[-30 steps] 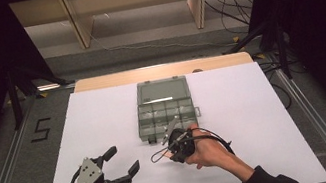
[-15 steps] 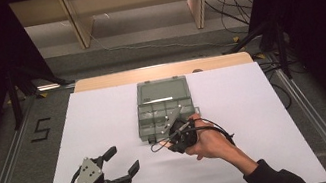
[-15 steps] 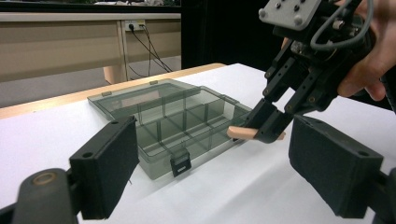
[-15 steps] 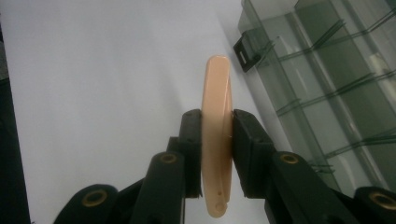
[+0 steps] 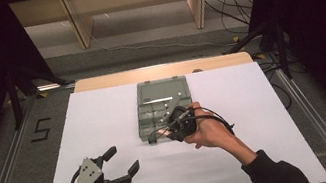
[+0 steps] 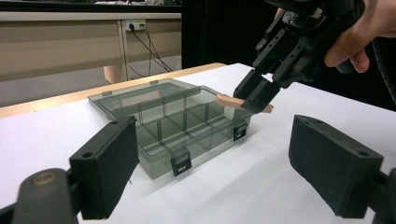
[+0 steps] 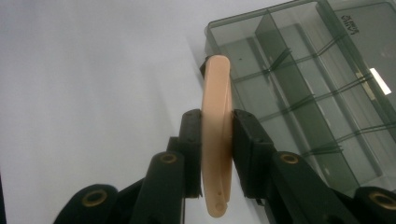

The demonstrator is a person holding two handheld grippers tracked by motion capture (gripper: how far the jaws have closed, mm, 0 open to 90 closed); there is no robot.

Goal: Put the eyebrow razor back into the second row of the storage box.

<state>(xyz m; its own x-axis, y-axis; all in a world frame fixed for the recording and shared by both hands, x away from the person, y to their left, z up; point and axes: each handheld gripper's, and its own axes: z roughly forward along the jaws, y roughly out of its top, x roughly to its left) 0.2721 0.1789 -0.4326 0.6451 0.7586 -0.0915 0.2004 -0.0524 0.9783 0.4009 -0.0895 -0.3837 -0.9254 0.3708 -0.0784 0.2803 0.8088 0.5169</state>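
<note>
Risk of dropping is real, because the right hand-held gripper (image 7: 217,135) pinches the thin beige piece (image 7: 216,140) only by its flat sides, just above the near corner of the open compartment box (image 7: 317,93), so it can slip outside.

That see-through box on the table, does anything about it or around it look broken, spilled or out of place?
Nothing stands out. The compartment box lies open and flat on the white table, dividers straight, latches hanging. The right gripper holds a peach-coloured flat piece above its near corner.
</note>
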